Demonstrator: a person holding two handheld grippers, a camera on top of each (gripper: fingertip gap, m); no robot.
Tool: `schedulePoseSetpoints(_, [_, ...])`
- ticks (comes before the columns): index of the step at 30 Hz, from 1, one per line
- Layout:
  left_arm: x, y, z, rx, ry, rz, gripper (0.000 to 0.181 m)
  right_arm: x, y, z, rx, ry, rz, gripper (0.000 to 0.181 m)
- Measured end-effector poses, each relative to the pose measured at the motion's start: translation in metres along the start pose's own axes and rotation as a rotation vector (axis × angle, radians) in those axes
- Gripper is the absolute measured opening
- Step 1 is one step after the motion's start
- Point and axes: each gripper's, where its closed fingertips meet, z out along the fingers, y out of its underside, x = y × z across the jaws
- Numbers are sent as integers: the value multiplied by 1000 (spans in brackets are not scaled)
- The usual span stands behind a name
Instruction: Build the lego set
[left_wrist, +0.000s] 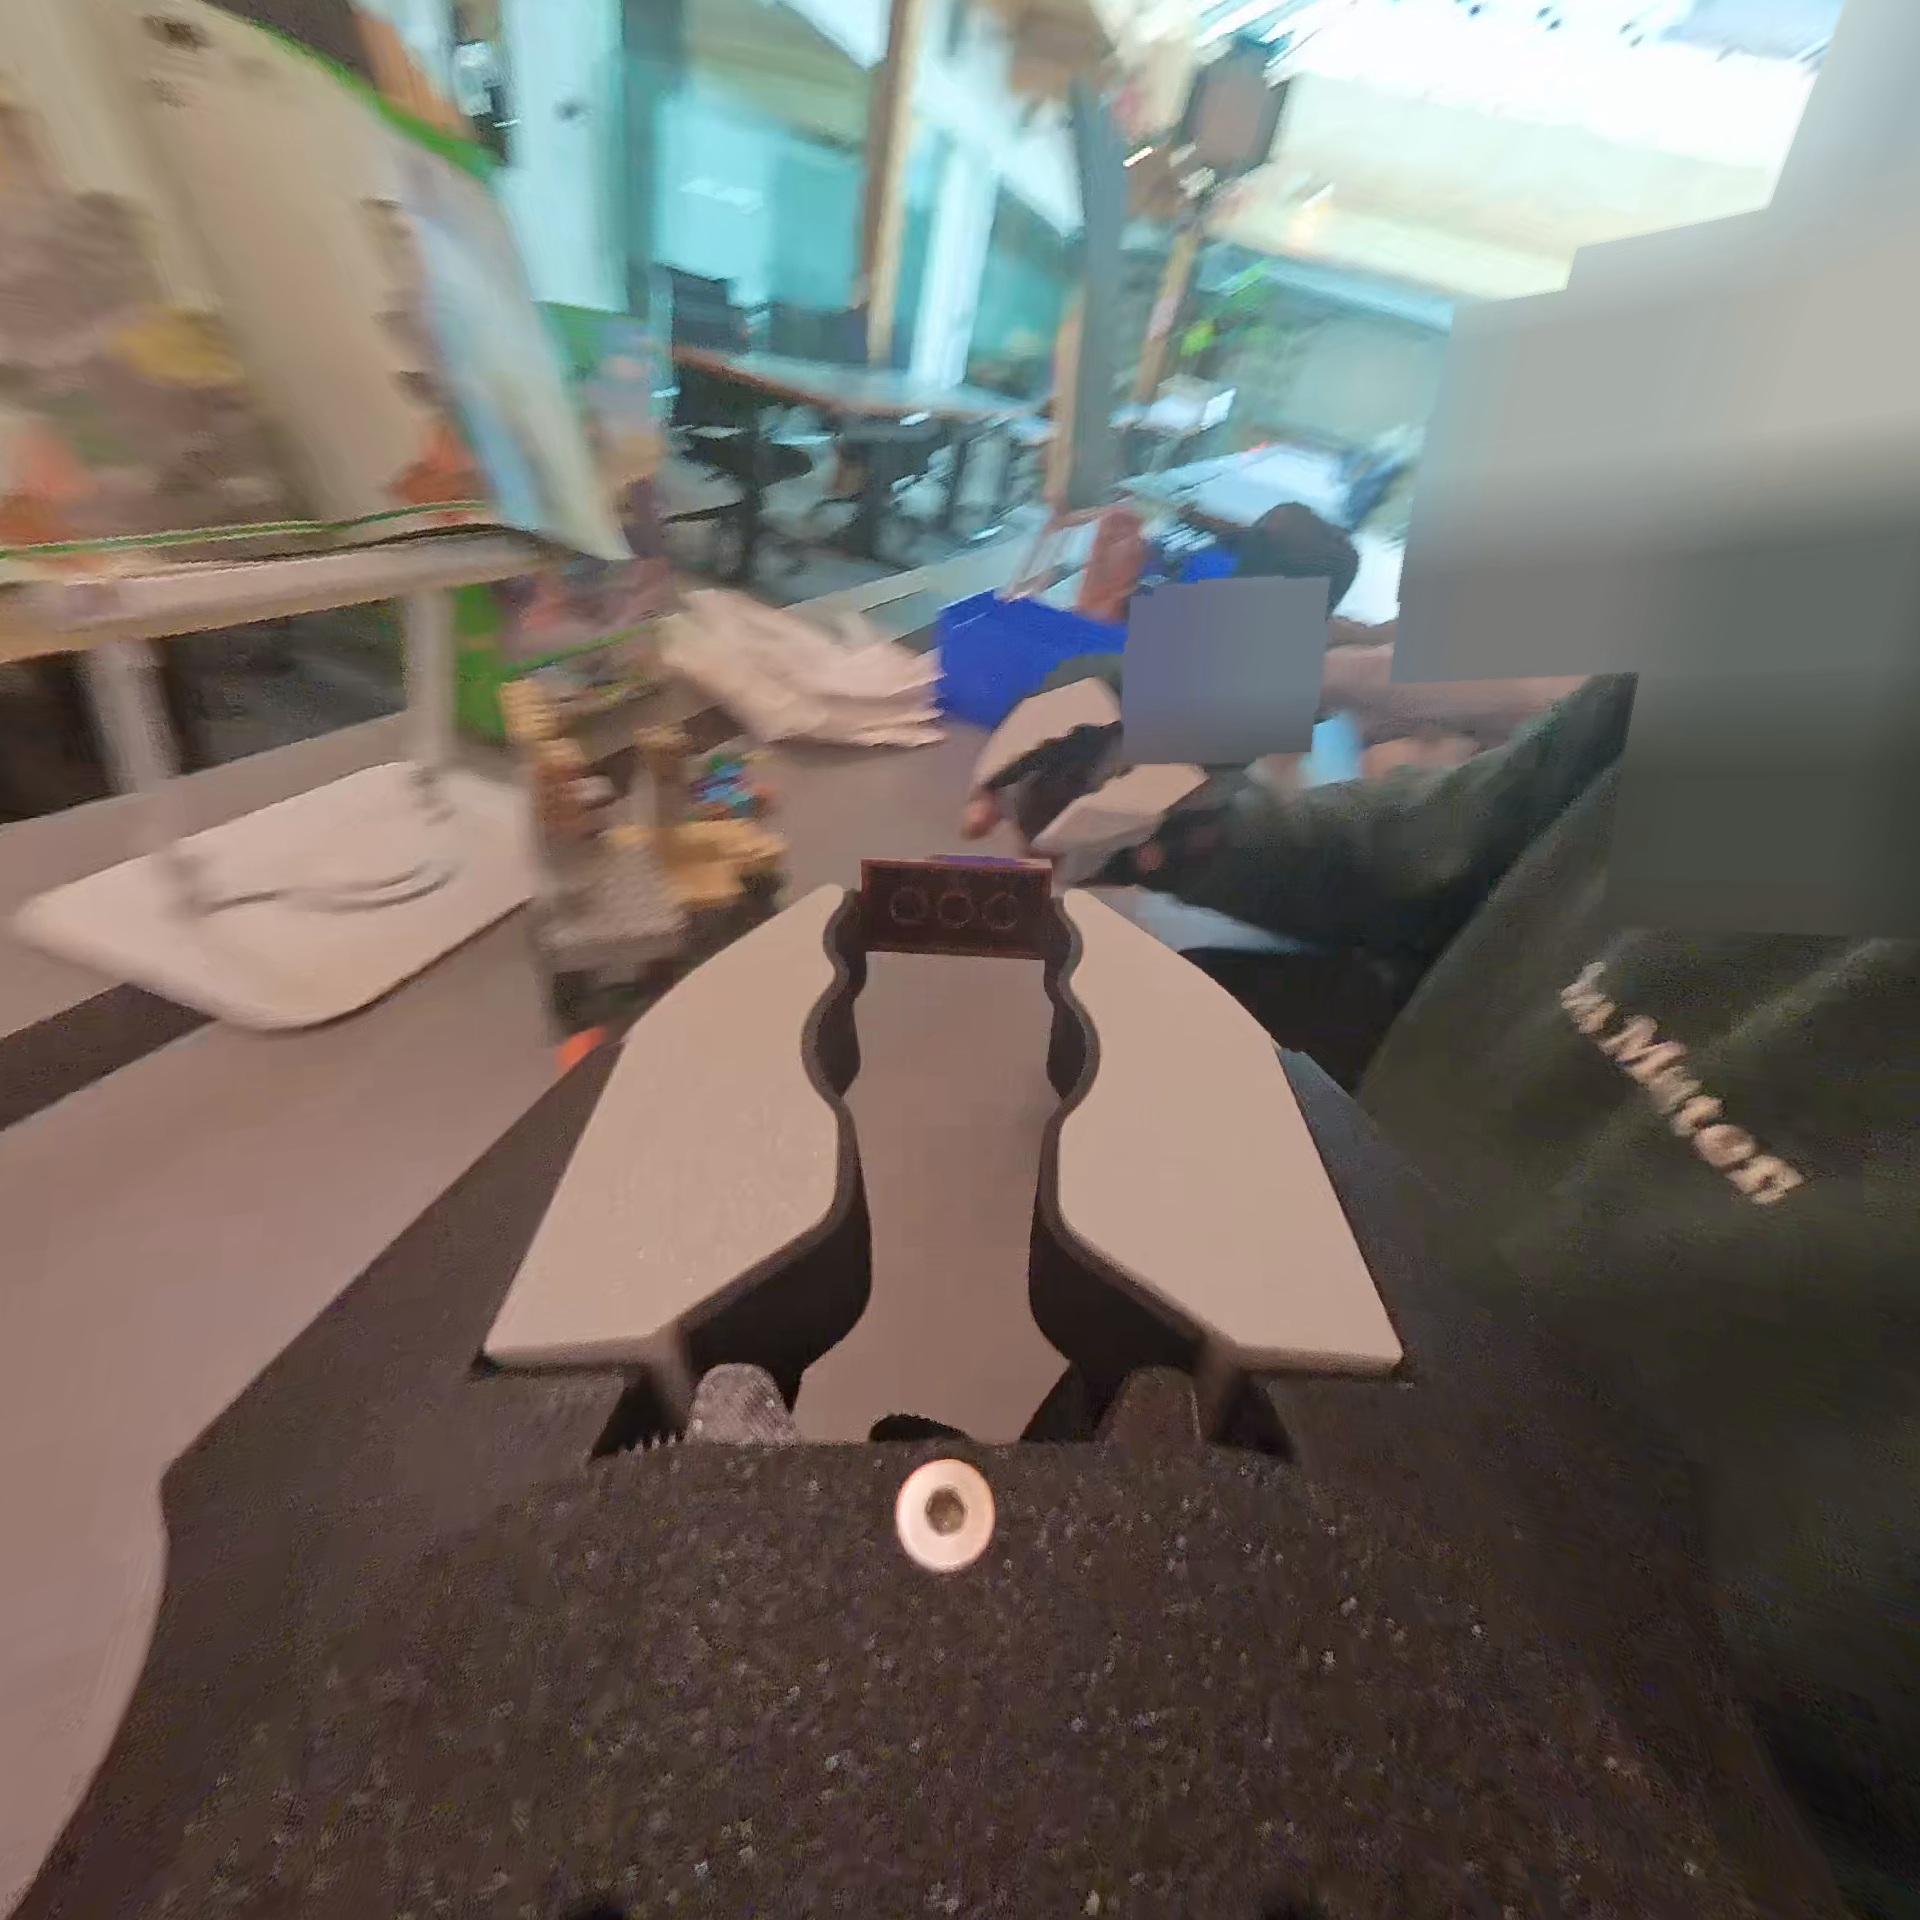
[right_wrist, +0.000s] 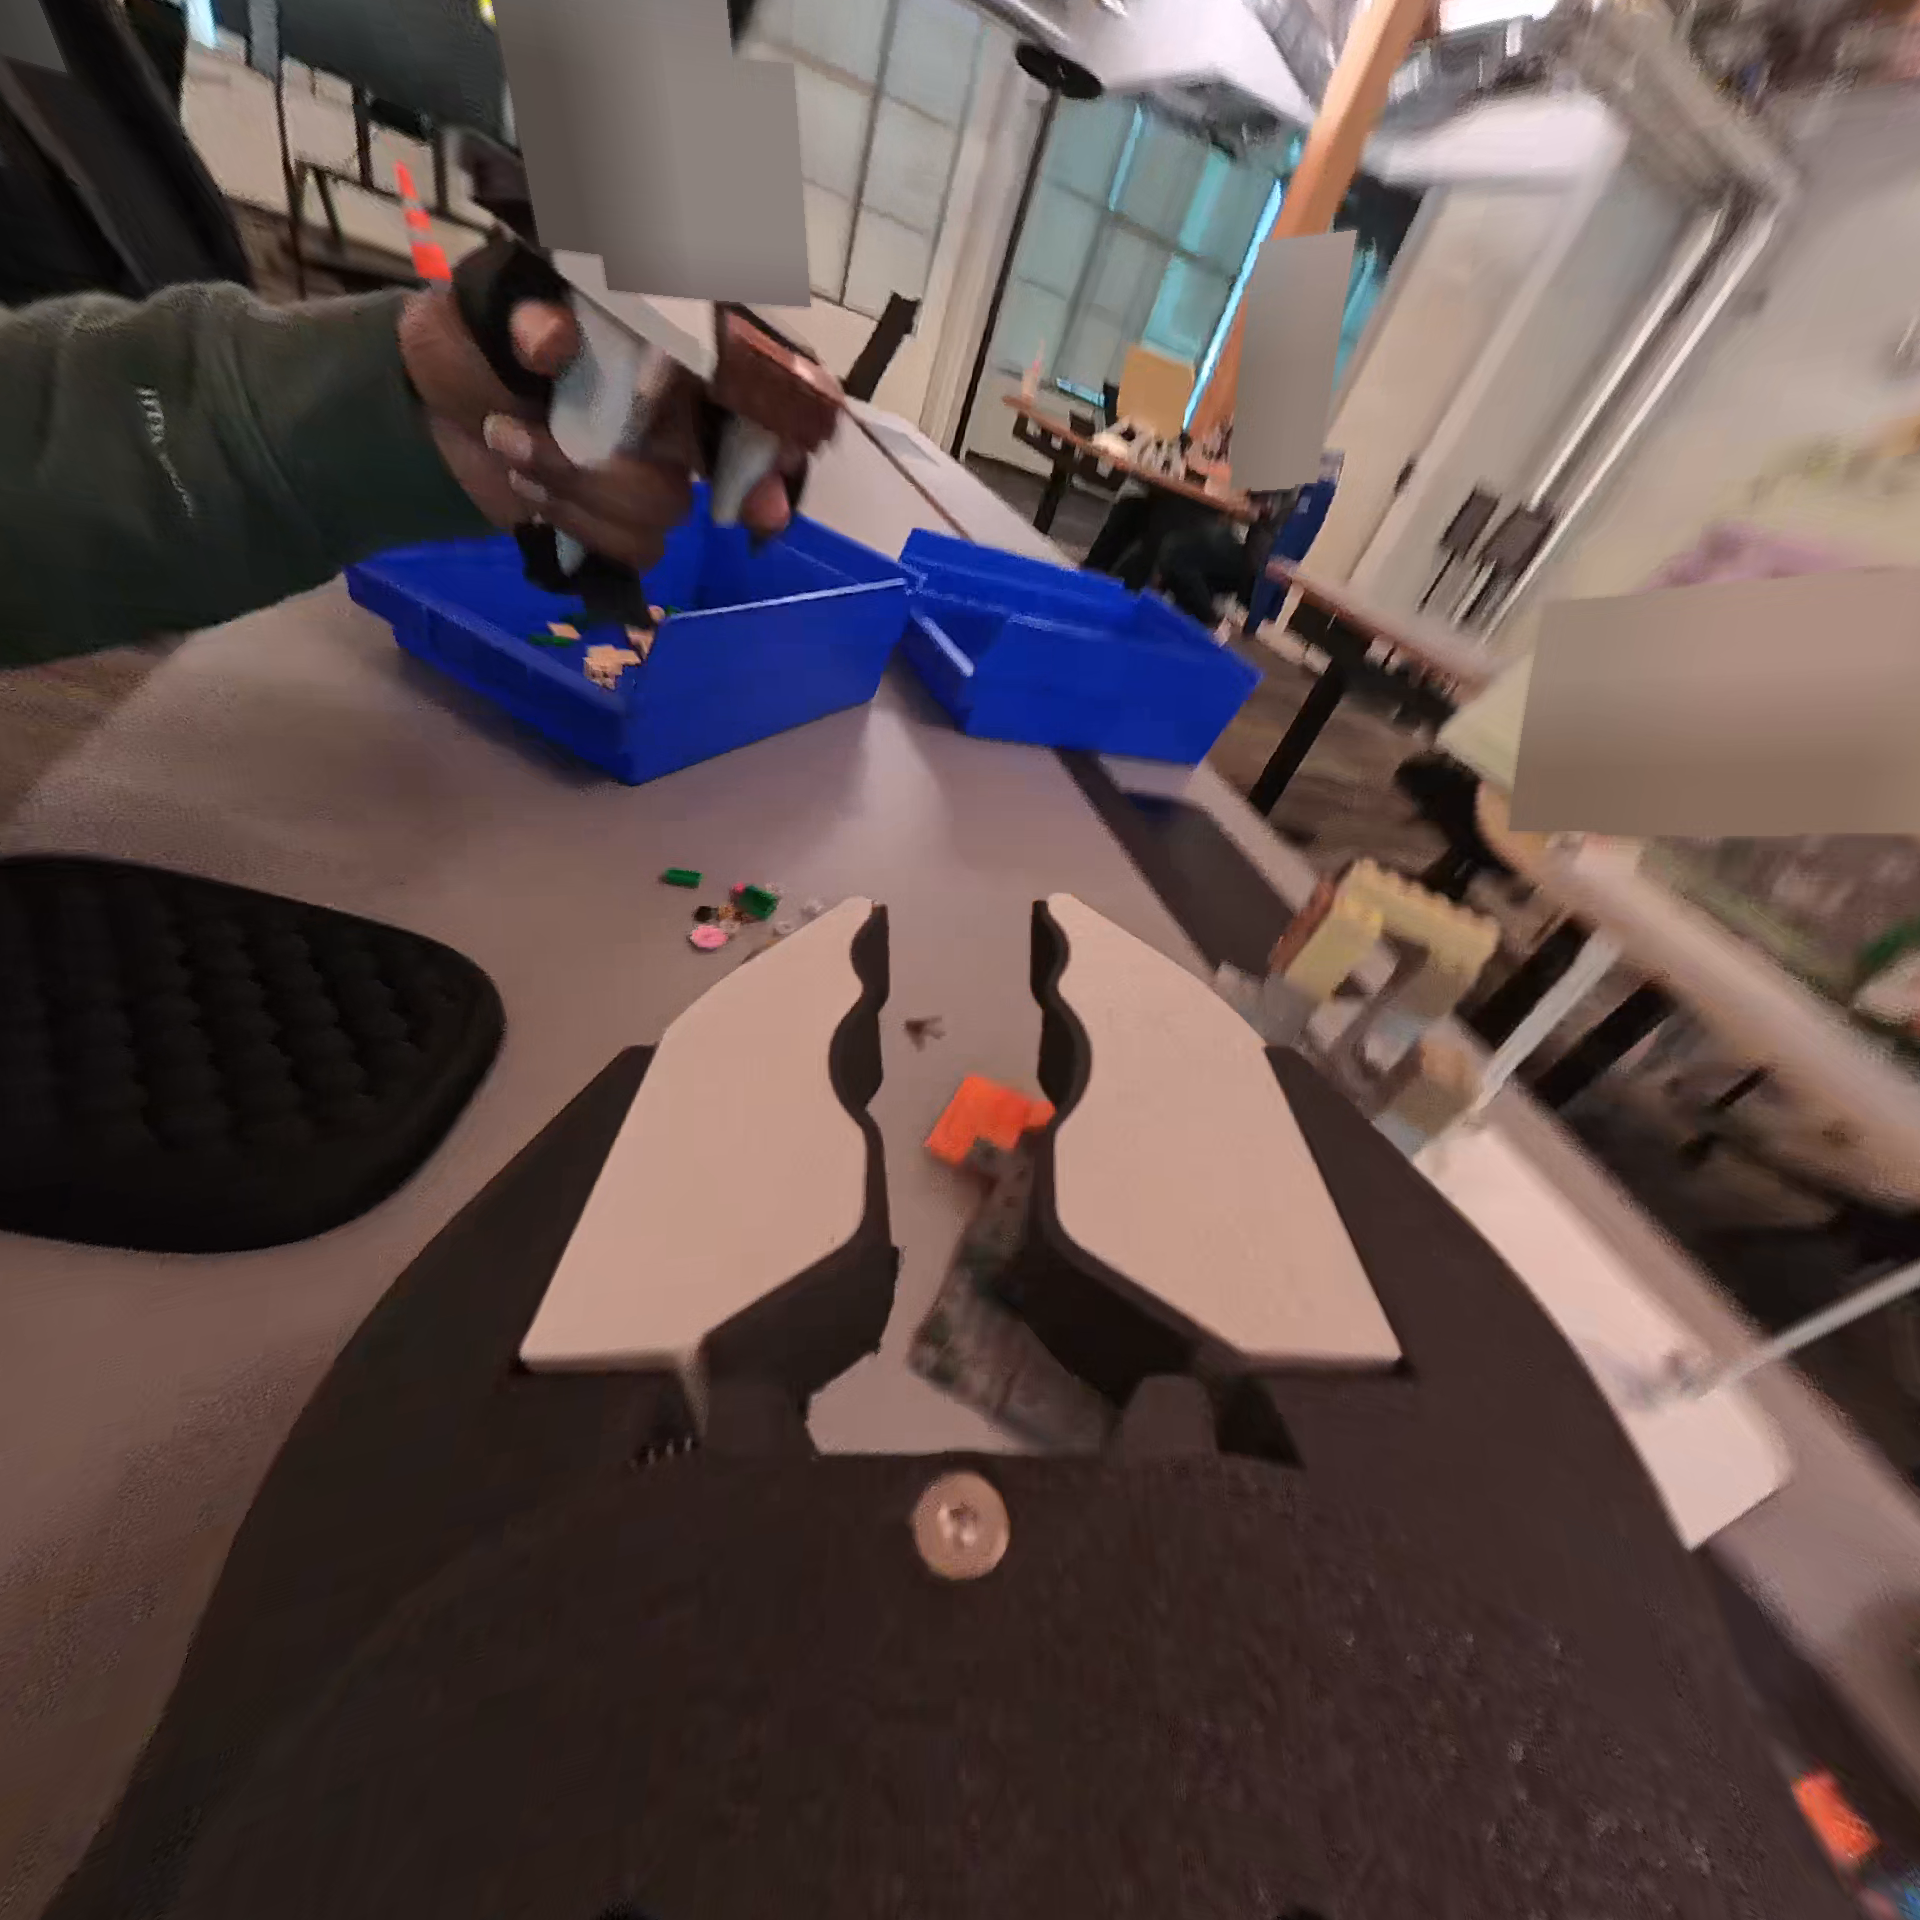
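A dark brown lego plate (left_wrist: 952, 910) sat clenched between the tips of the left gripper (left_wrist: 952, 920), held up off the grey tabletop (left_wrist: 312, 1143) with its underside tubes facing the camera. Beyond it a blurred, partly built tan and grey lego model (left_wrist: 634, 831) stood toward the tabletop's far edge.

The right gripper (right_wrist: 958, 920) hung released over the tabletop, its fingers apart with nothing between them. Under it lay an orange lego piece (right_wrist: 987, 1127), and ahead a scatter of small green and pink pieces (right_wrist: 732, 909). Farther off, the nearer of two blue bins (right_wrist: 727, 665) held loose tan pieces. A black textured pad (right_wrist: 208, 1049) lay at the left edge.
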Motion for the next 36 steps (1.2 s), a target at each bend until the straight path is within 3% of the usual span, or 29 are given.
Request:
schedulePoseSetpoints(4, [30,9,58,71,249,-146,33,-12,-21,10,63,3,-331,26])
schedulePoseSetpoints(8, [43,19,96,93,400,-290,33,-16,-23,8,96,3,-435,30])
schedulePoseSetpoints(11, [45,28,113,86,453,-392,33,-20,-22,5,112,8,-504,30])
schedulePoseSetpoints(15, [44,38,126,69,483,-456,33,-20,-17,4,104,40,-586,16])
schedulePoseSetpoints(18, [41,50,131,25,444,-454,33,-21,-3,3,3,-62,-499,16])
schedulePoseSetpoints(20, [37,59,134,-4,387,-412,35,-26,11,0,-101,-164,-410,15])
schedulePoseSetpoints(24, [19,87,136,-134,168,-164,35,-26,61,-17,-461,-341,-186,15])
schedulePoseSetpoints(30, [7,124,145,-295,-3,70,34,-15,150,-60,-1079,-420,15,15])
schedulePoseSetpoints(33, [-1,139,146,-361,-64,141,34,-15,178,-73,-1270,-438,55,15])
schedulePoseSetpoints(36, [-7,147,143,-404,-101,186,34,-16,182,-75,-1344,-449,51,15])
